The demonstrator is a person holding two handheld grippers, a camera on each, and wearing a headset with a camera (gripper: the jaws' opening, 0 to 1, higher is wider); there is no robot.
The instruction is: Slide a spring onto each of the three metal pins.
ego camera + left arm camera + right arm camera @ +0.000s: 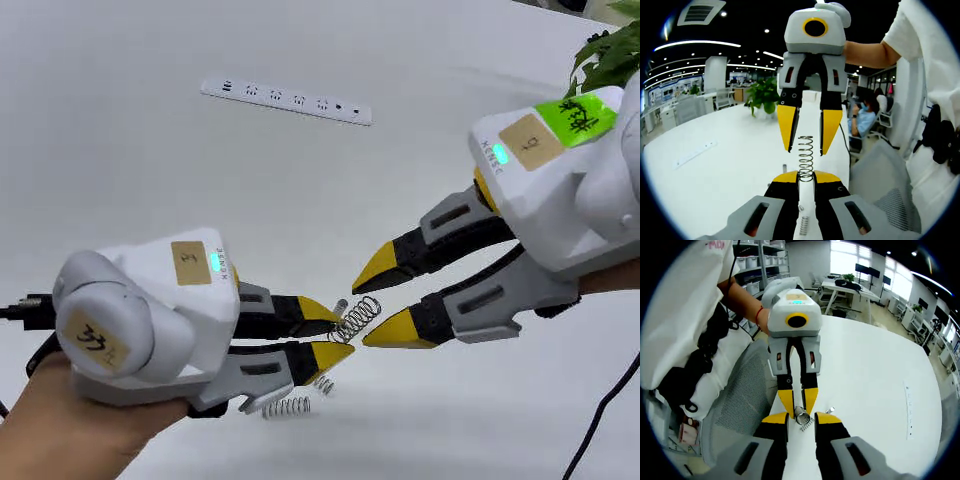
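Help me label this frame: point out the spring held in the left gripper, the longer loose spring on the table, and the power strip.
held spring (355, 318), head view, middle coils.
longer loose spring (287, 407), head view, middle coils.
power strip (285, 101), head view, centre of its top face.

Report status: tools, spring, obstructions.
Left tool shut on spring. Right tool open, jaws flanking spring's free end. Two loose springs on table below. Nothing in the way.
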